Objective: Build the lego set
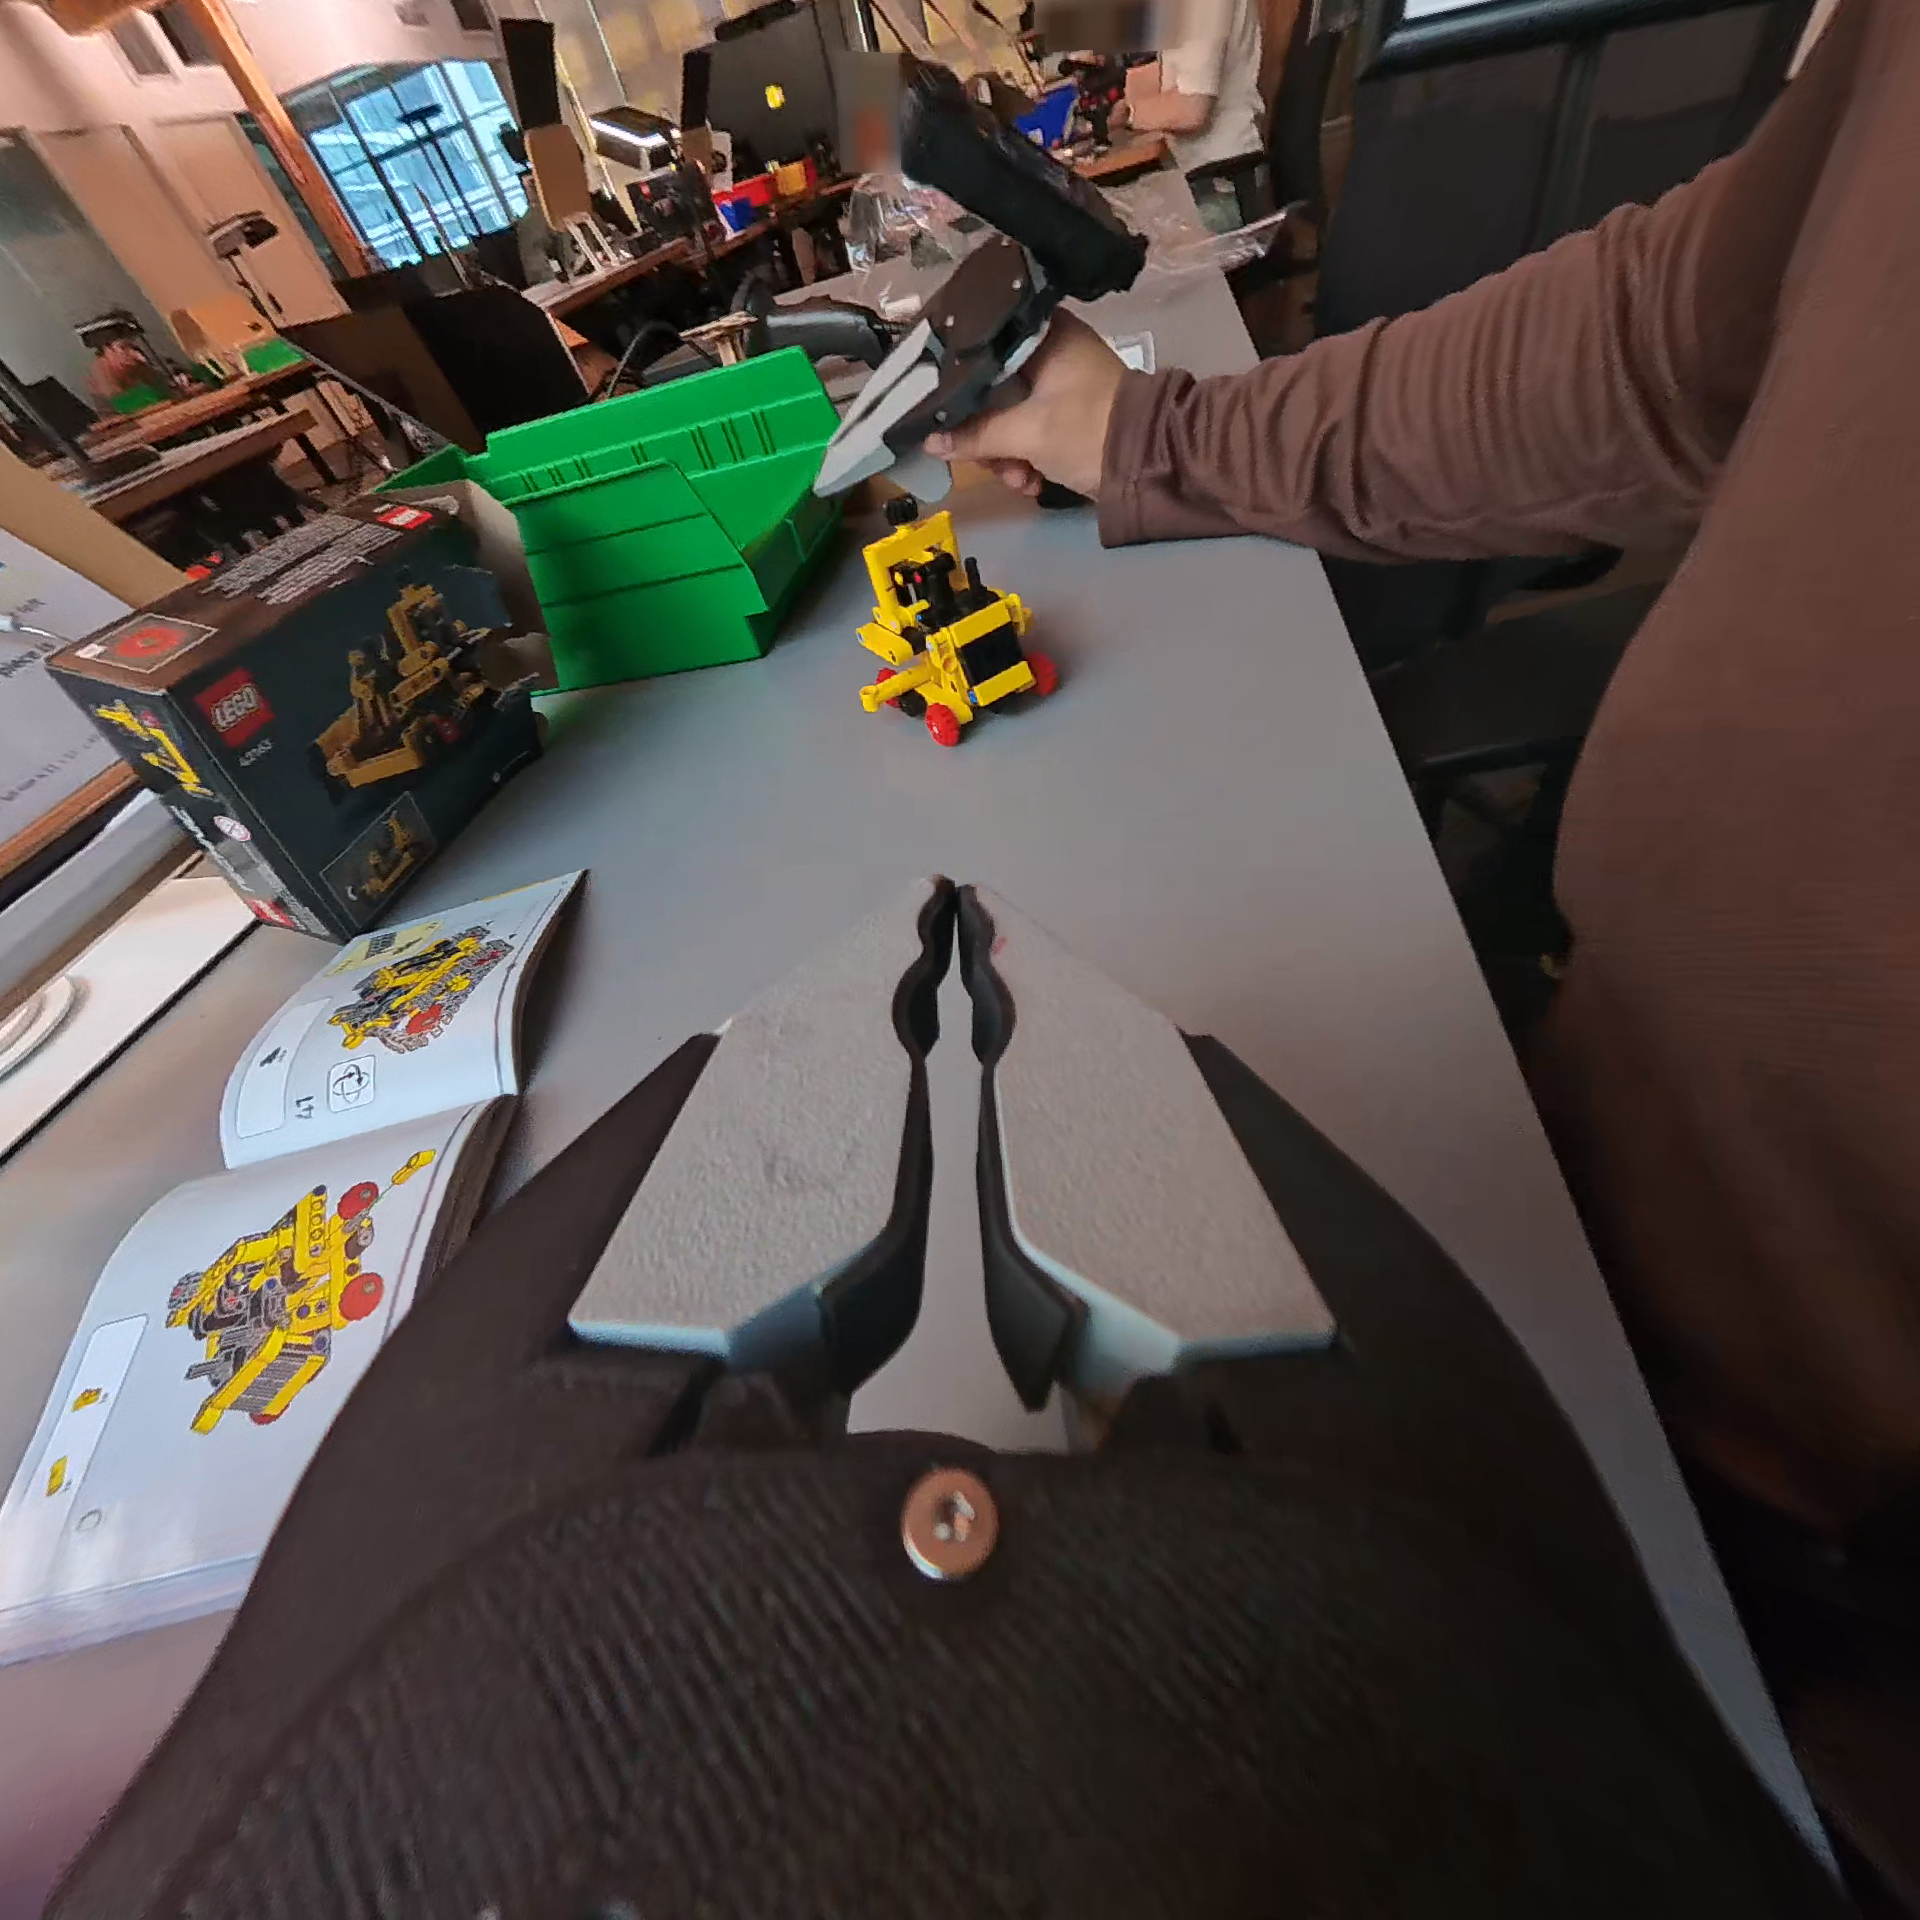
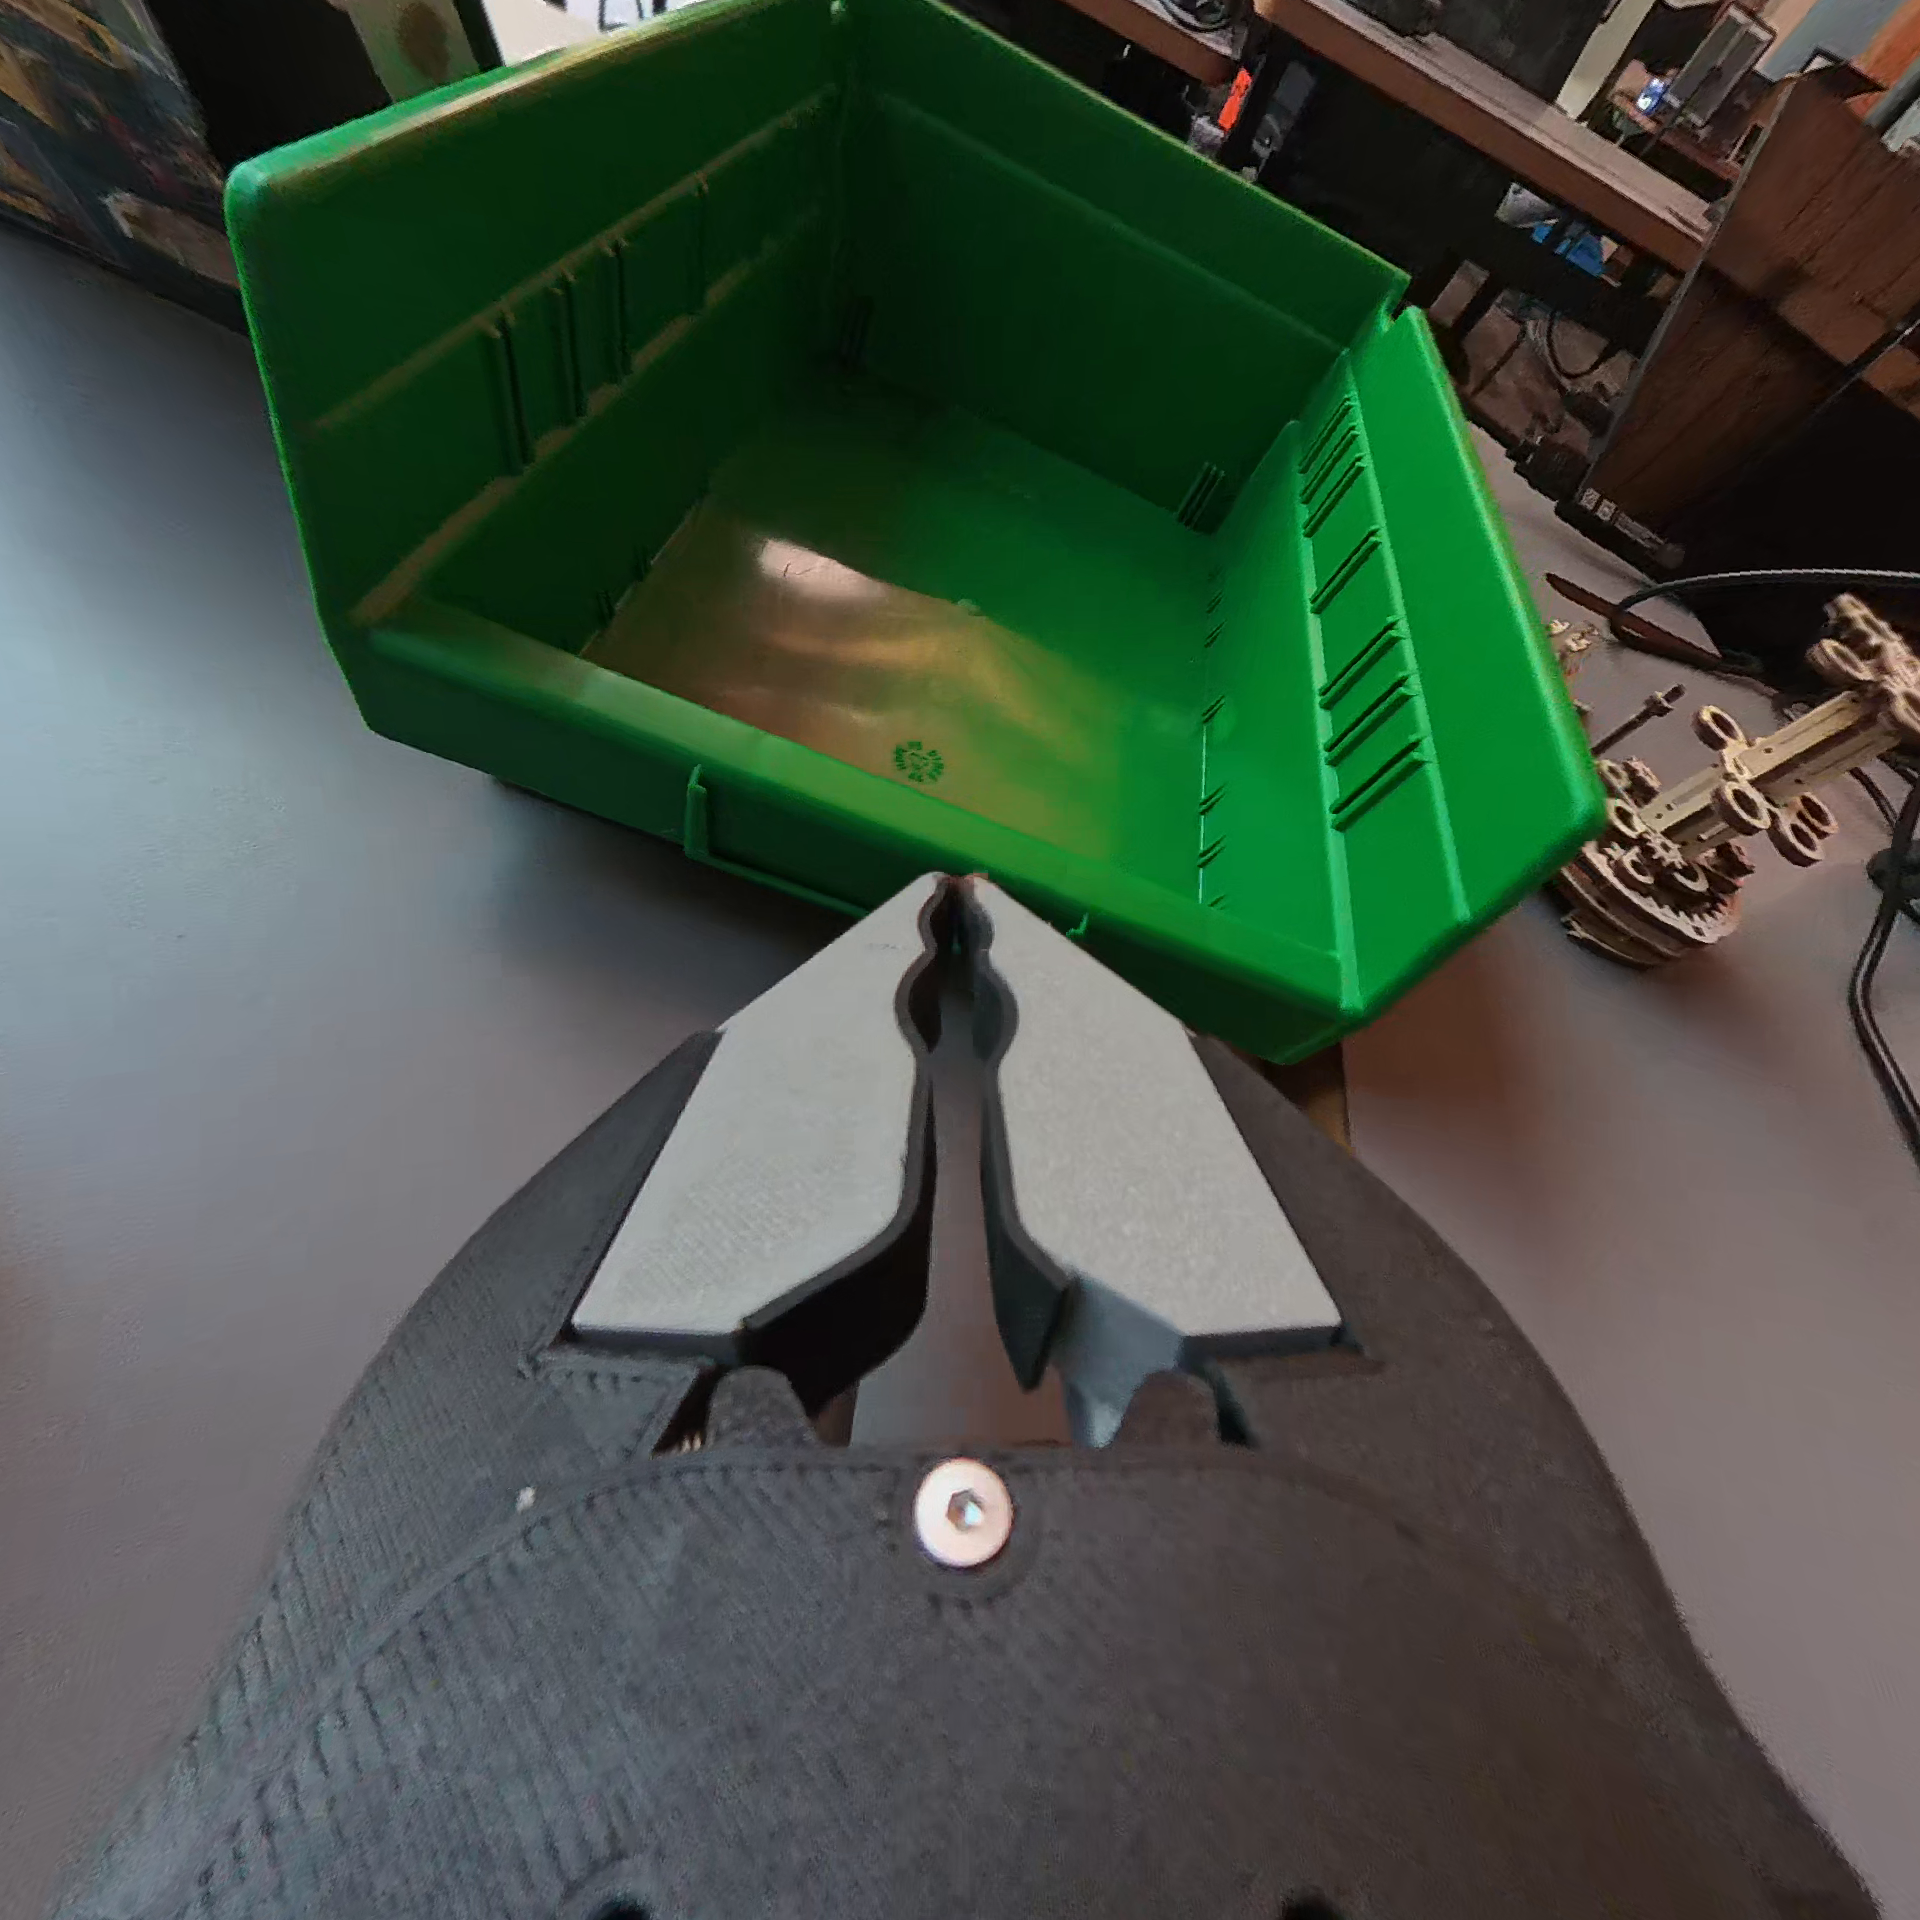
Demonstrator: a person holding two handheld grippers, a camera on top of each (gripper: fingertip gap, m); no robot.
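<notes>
A yellow and black lego vehicle (image 1: 951, 634) with red wheels stands on the grey table (image 1: 1143, 831) in the left wrist view. My left gripper (image 1: 956, 891) is shut with nothing between its pads, low over the table, well short of the vehicle. My right gripper (image 2: 958, 885) is shut and holds nothing, raised just before the front lip of the green bin (image 2: 831, 499), whose floor is bare. It also shows in the left wrist view (image 1: 847, 468), held by a hand above and behind the vehicle, next to the bin (image 1: 665, 540).
An open instruction booklet (image 1: 312, 1195) lies at the left, with the dark lego box (image 1: 301, 717) behind it. A brown-sleeved arm (image 1: 1455, 395) reaches in from the right. A wooden gear model (image 2: 1704, 821) and cables lie right of the bin. The table's edge runs along the right. The gap from one gripper's tips to the other's is roughly 40 centimeters. The wooden gear model (image 2: 1704, 821) sits 25 centimeters or so from the ends of my right fingers.
</notes>
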